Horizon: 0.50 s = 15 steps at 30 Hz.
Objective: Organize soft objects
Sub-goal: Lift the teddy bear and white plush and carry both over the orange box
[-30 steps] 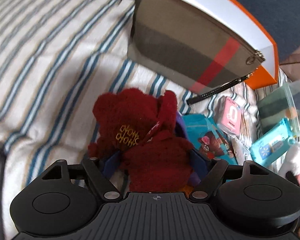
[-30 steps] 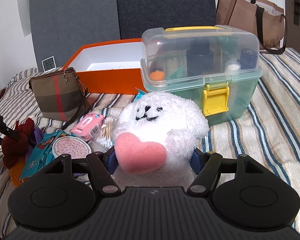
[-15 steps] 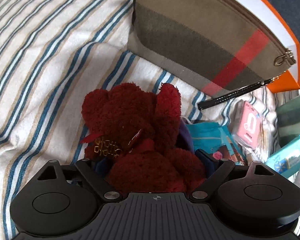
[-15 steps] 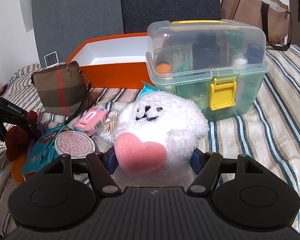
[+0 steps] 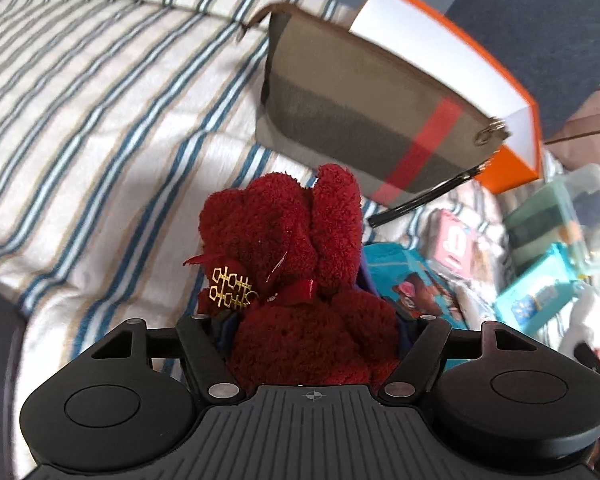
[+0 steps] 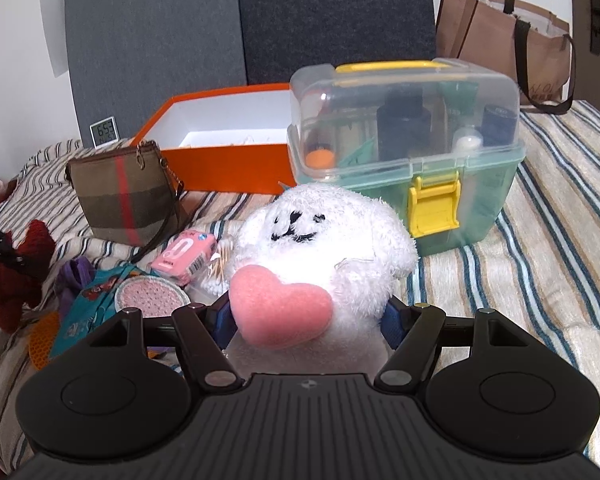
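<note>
Left wrist view shows your left gripper (image 5: 312,332) clenched on the fuzzy dark-red plush bear (image 5: 300,280), upright at centre frame. Your right gripper (image 6: 306,316) grasps the fluffy white plush with the pink heart (image 6: 324,248). The open orange cardboard box (image 6: 220,160) lies up and left of it, behind the brown plaid pouch (image 6: 128,196); neither hand looks clearly nearer.

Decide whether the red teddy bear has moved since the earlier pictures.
Yes. In the right wrist view the red teddy bear has shifted left, away from the checked pouch, and now sits at the picture's left edge.
</note>
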Each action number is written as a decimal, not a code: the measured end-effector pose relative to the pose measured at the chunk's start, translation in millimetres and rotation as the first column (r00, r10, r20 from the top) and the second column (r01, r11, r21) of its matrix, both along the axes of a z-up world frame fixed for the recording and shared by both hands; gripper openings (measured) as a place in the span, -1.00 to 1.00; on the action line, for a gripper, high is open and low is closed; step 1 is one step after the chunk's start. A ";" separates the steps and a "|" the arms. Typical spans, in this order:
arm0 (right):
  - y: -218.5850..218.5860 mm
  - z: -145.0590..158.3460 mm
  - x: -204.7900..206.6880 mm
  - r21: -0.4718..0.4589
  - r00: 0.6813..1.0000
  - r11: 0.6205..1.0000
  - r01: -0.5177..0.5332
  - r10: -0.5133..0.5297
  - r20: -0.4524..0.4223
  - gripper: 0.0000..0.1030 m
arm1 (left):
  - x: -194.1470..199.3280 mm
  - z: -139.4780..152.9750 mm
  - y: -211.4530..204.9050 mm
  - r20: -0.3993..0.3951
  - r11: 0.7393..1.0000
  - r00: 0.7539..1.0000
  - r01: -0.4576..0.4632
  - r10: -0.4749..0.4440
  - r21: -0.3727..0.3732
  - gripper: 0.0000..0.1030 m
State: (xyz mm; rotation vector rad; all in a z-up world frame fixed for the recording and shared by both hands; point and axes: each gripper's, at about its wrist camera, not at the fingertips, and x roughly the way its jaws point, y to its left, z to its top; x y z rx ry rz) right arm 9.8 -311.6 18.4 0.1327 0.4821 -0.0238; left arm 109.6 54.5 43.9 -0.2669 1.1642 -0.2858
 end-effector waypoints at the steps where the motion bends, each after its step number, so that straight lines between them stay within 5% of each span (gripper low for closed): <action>1: -1.6 1.6 -0.6 -0.002 1.000 1.000 0.003 -0.003 0.005 0.43 | -1.2 3.8 2.0 0.015 1.000 1.000 -0.001 0.001 0.005 1.00; 15: -87.2 10.6 -6.1 0.021 0.975 0.975 0.222 -0.222 0.002 0.43 | 50.0 28.2 65.0 0.134 0.985 0.987 -0.108 0.089 0.135 1.00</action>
